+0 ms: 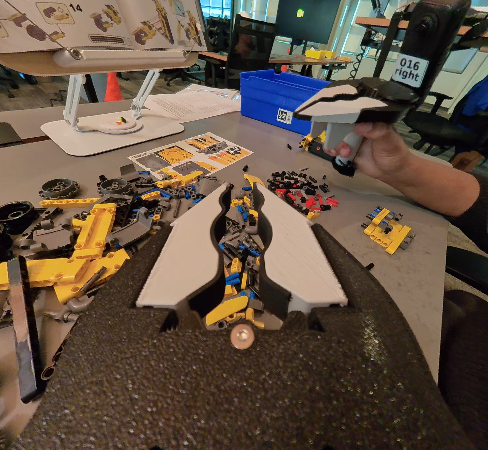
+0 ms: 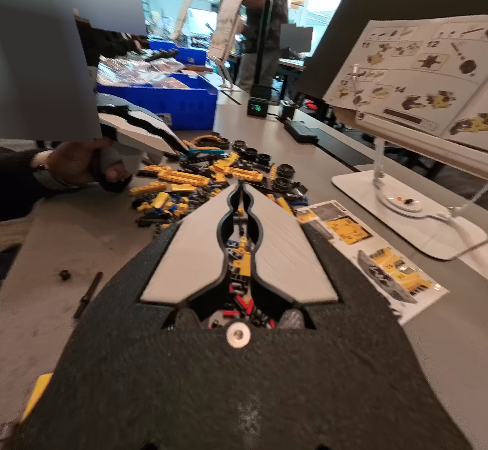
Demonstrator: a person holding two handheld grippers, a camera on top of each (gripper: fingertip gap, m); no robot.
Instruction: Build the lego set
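My left gripper (image 1: 241, 187) hung with its jaws apart and empty over the heap of loose building pieces (image 1: 239, 247), the small blue and grey pins lying straight below and ahead between its fingers. My right gripper (image 2: 240, 185) was raised clear of the table (image 2: 79, 239) with its tips drawn together on nothing, pointing across the red and black pins (image 1: 301, 194) toward that heap. The left was the nearer; the small yellow assembly (image 1: 386, 229) sat apart, off to its right.

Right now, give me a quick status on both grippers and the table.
Left gripper open, empty, over the loose brick pile. Right gripper shut, empty, raised above the pins. Yellow sub-assembly sits apart. Sticker sheet beside the pile.
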